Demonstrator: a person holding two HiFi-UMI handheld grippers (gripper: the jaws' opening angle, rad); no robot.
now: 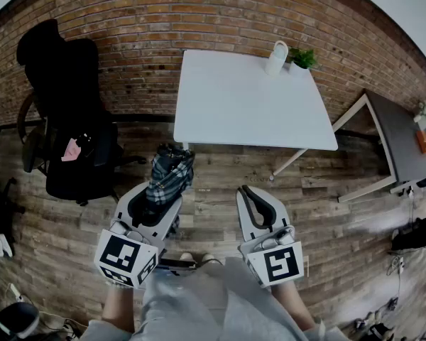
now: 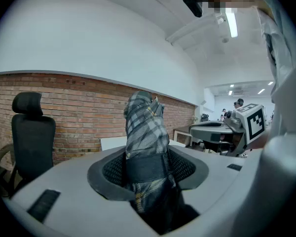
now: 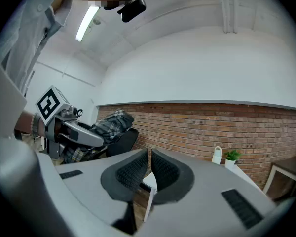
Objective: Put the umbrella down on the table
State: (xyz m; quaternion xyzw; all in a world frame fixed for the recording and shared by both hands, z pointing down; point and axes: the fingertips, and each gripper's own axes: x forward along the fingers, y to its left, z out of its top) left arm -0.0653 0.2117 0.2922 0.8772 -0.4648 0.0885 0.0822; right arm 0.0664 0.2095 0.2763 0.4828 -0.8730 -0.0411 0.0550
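A folded grey plaid umbrella (image 1: 170, 175) stands up between the jaws of my left gripper (image 1: 158, 199), which is shut on it low down, over the wooden floor in front of the white table (image 1: 248, 105). In the left gripper view the umbrella (image 2: 145, 142) fills the gap between the pads, a dark strap round its middle, with my left gripper (image 2: 148, 177) clamped on it. My right gripper (image 1: 253, 203) hangs beside it to the right, its jaws together with nothing in them. The right gripper view shows my right gripper (image 3: 148, 157) almost pressed shut, and the umbrella (image 3: 108, 125) off to the left.
A white jug (image 1: 276, 59) and a small green plant (image 1: 303, 57) stand at the table's far right corner by the brick wall. A black office chair (image 1: 64, 119) is at the left. A grey desk (image 1: 397, 141) stands at the right. The person's legs are below.
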